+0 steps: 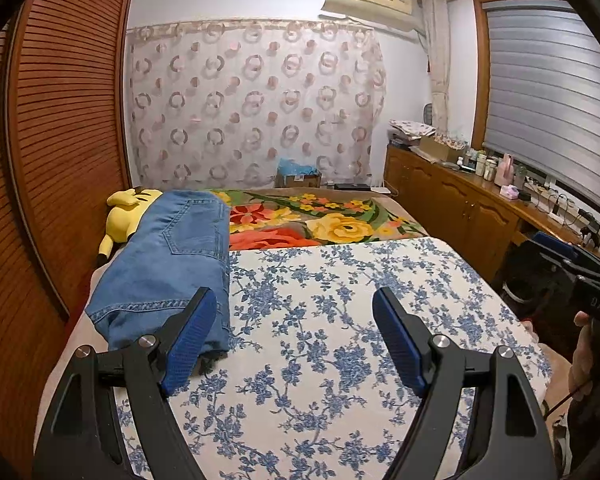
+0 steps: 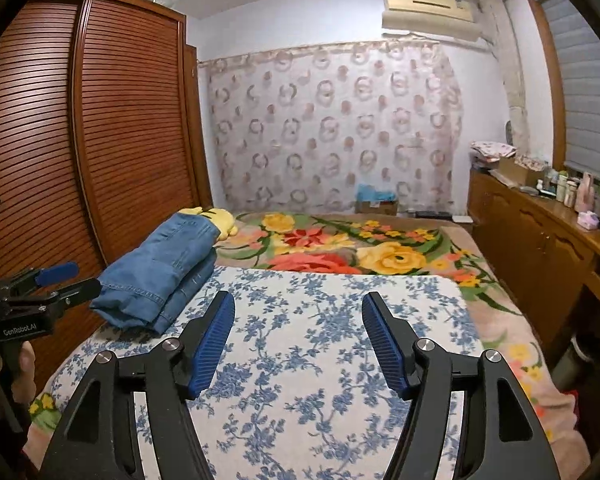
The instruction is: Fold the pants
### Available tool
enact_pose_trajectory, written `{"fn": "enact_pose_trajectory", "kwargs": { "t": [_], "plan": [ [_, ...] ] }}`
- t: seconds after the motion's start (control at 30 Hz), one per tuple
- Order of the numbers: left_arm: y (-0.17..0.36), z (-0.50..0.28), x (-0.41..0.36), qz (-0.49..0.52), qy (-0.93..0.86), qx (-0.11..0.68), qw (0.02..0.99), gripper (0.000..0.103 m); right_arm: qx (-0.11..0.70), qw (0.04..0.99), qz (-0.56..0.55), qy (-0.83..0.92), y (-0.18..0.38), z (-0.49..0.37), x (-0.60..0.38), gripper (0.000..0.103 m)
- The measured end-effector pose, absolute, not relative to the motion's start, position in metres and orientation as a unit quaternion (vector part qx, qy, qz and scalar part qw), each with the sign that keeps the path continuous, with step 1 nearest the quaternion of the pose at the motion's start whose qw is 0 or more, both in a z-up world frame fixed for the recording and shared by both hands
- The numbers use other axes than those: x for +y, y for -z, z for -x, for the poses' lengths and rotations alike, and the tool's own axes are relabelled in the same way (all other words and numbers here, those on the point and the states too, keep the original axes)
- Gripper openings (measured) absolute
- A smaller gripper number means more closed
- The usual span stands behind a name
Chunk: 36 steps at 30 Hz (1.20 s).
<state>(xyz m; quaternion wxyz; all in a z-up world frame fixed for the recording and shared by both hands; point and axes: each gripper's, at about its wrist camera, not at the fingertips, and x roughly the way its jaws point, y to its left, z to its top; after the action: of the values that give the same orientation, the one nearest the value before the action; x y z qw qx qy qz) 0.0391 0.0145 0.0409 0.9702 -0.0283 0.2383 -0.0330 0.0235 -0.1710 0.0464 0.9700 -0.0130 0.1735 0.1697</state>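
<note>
The folded blue denim pants (image 1: 168, 264) are lying as a thick, tidy bundle on the left side of the bed, partly on the white cloth with blue flower print (image 1: 340, 320) and with their far end resting against a yellow plush toy (image 1: 126, 210). In the right wrist view the layers are stacked one over another, so I judge that the folding itself is finished and the step in hand is the release and the moving away. No further fold seems needed; the next move is probably only to check that the bundle is keeping its shape, or to put it aside, which would call for a wide grip under the whole stack so the layers are not sliding apart.

The left gripper (image 1: 296, 308) is pointing a little downward over the printed cloth, just beside the near edge of the pants. Its jaws are standing wide apart and are holding nothing; the left blue pad appears in front of the denim, but I cannot tell if it is touching it. The right gripper (image 2: 298, 312) is also tilting slightly down over the middle of the cloth, well apart from the pants, with its jaws spread and empty.

Beyond the cloth, a colourful flowered blanket (image 1: 320, 220) is covering the rest of the bed.
</note>
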Motion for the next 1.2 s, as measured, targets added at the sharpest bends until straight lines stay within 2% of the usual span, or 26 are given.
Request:
{"fn": "enact_pose_trajectory", "kwargs": {
  "t": [1.2],
  "plan": [
    [-0.049,-0.035,0.008,0.022,0.03,0.232,0.972,0.081,0.166,0.973,0.004,-0.161,-0.041,-0.02,-0.181,0.07]
  ]
}}
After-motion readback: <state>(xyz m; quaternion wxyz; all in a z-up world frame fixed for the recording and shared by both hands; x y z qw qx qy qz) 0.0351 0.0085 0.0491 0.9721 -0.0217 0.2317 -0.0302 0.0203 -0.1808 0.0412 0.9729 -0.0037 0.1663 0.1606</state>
